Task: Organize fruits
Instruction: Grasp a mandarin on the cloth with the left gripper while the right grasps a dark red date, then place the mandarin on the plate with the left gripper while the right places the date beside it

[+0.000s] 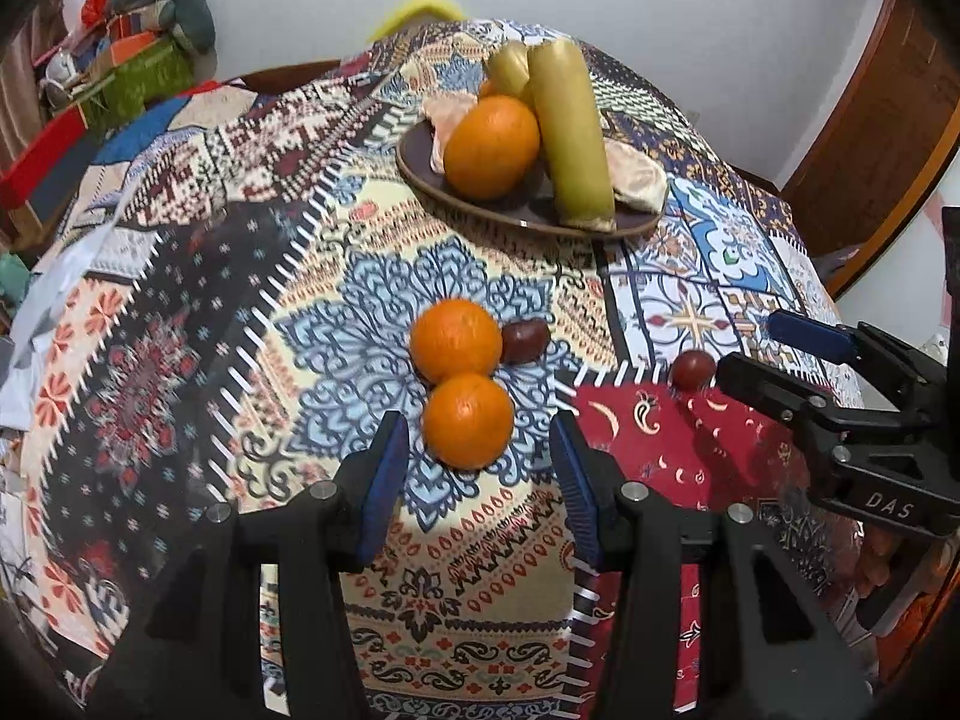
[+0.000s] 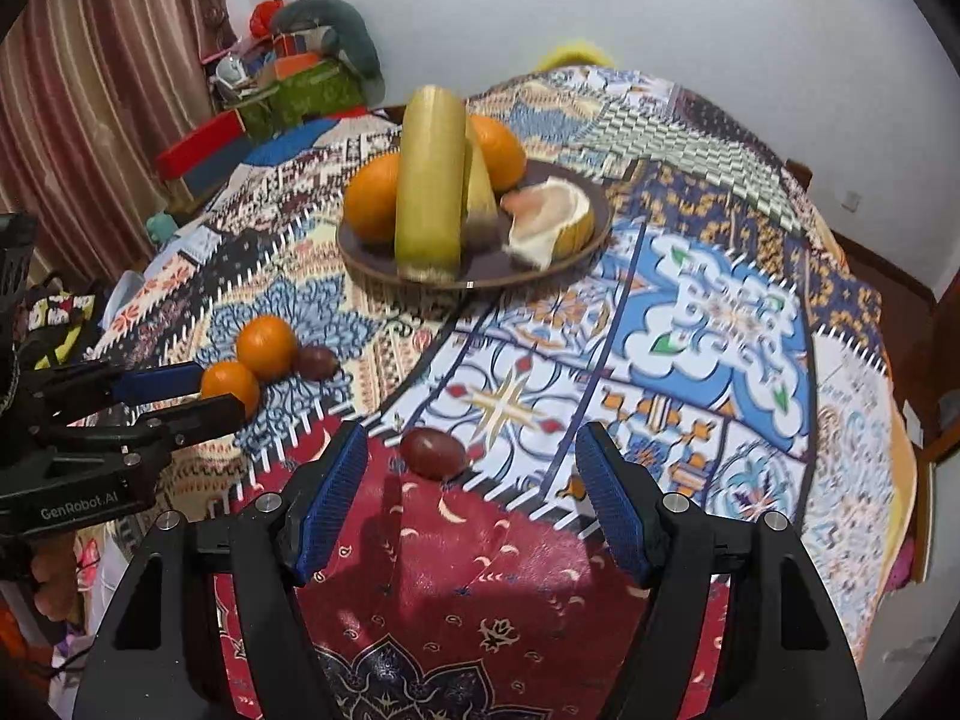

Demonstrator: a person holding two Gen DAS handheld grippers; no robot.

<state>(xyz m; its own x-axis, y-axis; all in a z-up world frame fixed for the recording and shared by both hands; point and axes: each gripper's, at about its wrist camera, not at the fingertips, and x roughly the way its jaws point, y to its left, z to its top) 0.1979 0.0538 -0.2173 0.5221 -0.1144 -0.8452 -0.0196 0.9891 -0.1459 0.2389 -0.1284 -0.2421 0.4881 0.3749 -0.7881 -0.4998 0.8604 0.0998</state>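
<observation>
Two oranges lie touching on the patterned tablecloth; the near orange sits between the fingertips of my open left gripper, with its pads clear of it. Behind it is the far orange, with a dark red date beside it. A second date lies just beyond the tips of my open right gripper. Farther back, a brown plate holds oranges, sugarcane pieces and pomelo wedges.
The round table's cloth falls away at the edges. A cluttered pile of boxes and bags stands at the far left by a curtain. A wooden door frame is at the right.
</observation>
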